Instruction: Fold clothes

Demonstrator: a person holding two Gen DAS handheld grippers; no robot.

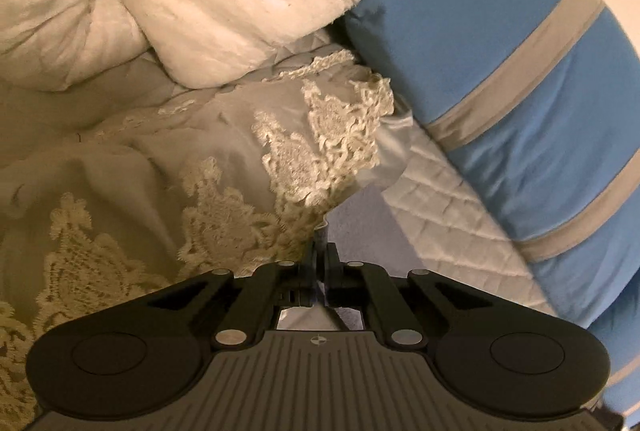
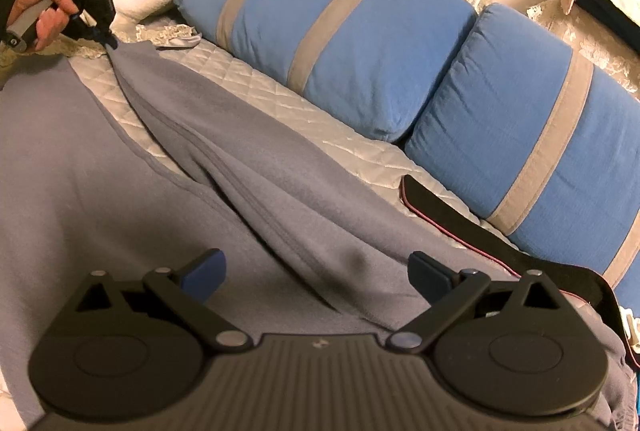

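Left side first: left gripper [image 2: 107, 40], held in a person's hand [image 2: 42, 17], sits at the far left corner of the grey-blue garment [image 2: 248, 167]. Fingers pressed together on the cloth there; in the right wrist view the fabric rises to a peak at the tips, and in the left wrist view a sliver of it shows between the closed fingers [image 1: 320, 243]. Reads as a pinch on that corner.

From that corner a raised, bunched ridge of garment runs diagonally across the quilted white cover [image 2: 280, 99], down and right toward the right wrist camera. That ridge is the long axis that matters. Rest of the garment lies flat, filling the lower left of the view.

Right gripper [image 2: 316, 279] hovers over the near end of the same ridge, fingers spread wide, pads clear of the cloth, nothing between them. Ridge passes straight through the gap, so the cloth lies directly ahead of and below it.

Farther right: blue striped cushions [image 2: 340, 31] line the back edge, and a black strap with red piping [image 2: 460, 215] lies just beside the garment's right edge.

Judgement: far end secured, near end not. Right gripper is the nearer one to the free end; likely next step is dropping onto the ridge and closing. Risk: catching the strap, or only the top layer.
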